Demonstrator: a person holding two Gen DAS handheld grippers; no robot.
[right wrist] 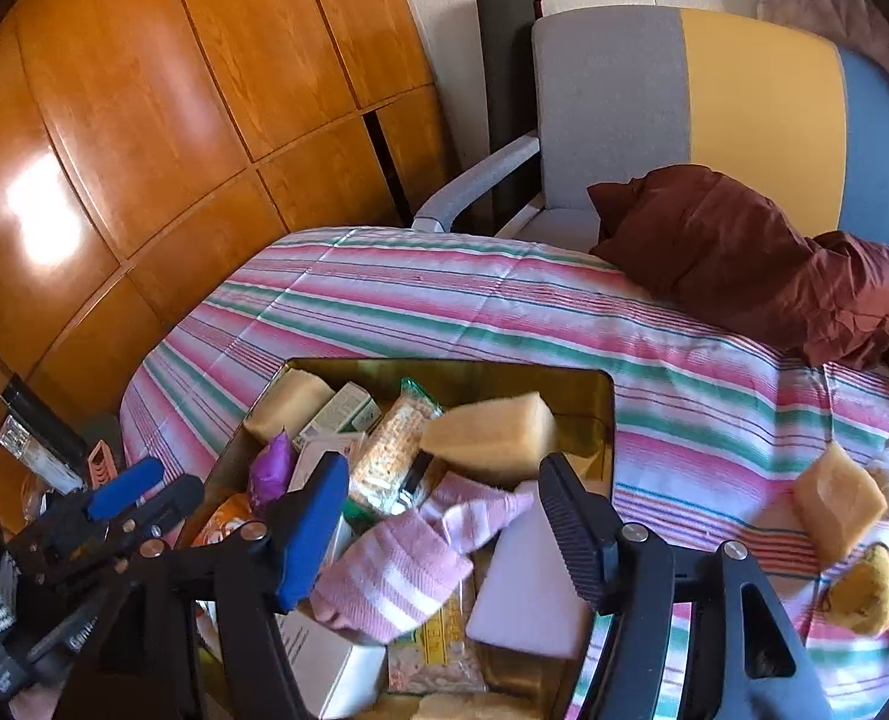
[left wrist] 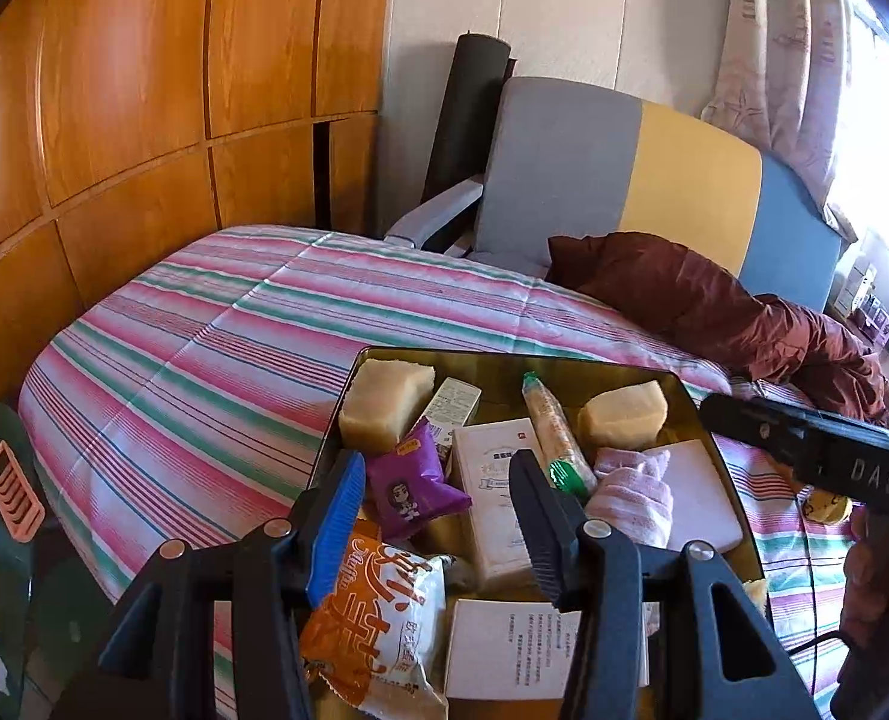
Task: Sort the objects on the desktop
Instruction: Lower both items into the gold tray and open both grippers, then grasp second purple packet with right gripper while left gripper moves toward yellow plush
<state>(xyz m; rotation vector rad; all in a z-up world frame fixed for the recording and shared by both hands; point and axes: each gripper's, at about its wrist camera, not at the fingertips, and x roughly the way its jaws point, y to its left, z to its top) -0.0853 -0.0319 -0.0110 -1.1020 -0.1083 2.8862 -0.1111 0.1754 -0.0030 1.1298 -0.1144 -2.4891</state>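
Striped bedspread (right wrist: pixel 504 312) carries a dark rectangular tray (right wrist: pixel 600 396). Right gripper (right wrist: pixel 444 516) fingers stand open, empty; a tan sponge block (right wrist: pixel 492 432) lies at 12 o'clock, long axis crosswise. Left gripper (left wrist: pixel 438 516) is open, empty.

wood-panelled wall (left wrist: pixel 144 90), striped bedspread (left wrist: pixel 234 330), colour-blocked chair (left wrist: pixel 624 168), sunlit curtain (left wrist: pixel 792 60).

Bright window glare, fisheye bending, blurred sponge (right wrist: pixel 492 435)

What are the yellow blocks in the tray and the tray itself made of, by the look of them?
Yellow blocks: likely foam sponge, with a matte, porous face and soft edges. Tray: probably metal or glossy plastic, since its gold wall mirrors things. I cannot tell which.
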